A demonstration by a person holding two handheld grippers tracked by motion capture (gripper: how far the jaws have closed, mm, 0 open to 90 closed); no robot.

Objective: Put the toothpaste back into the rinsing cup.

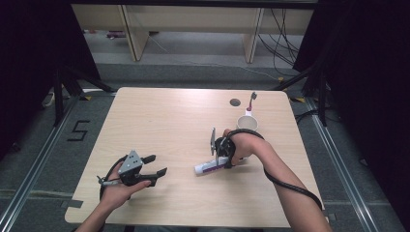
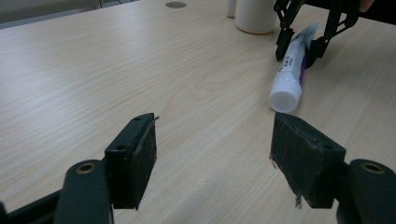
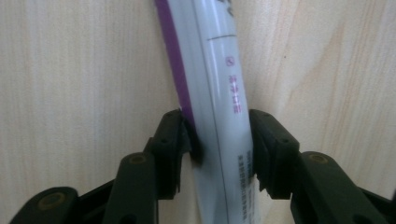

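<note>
Gripping the tube [image 3: 219, 93], the right gripper [image 3: 219, 140] pinches it across its width for a lift from the table's [image 1: 159, 121] near right; the left gripper [image 2: 212, 158] rests open, spare.

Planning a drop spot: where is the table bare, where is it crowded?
Bare: the table's far-left half, from the left gripper up to the far edge, and the near-right strip below the tube. Crowded: right of centre, where the right gripper straddles the tube, with the cup and toothbrush just behind, near the hole.
</note>
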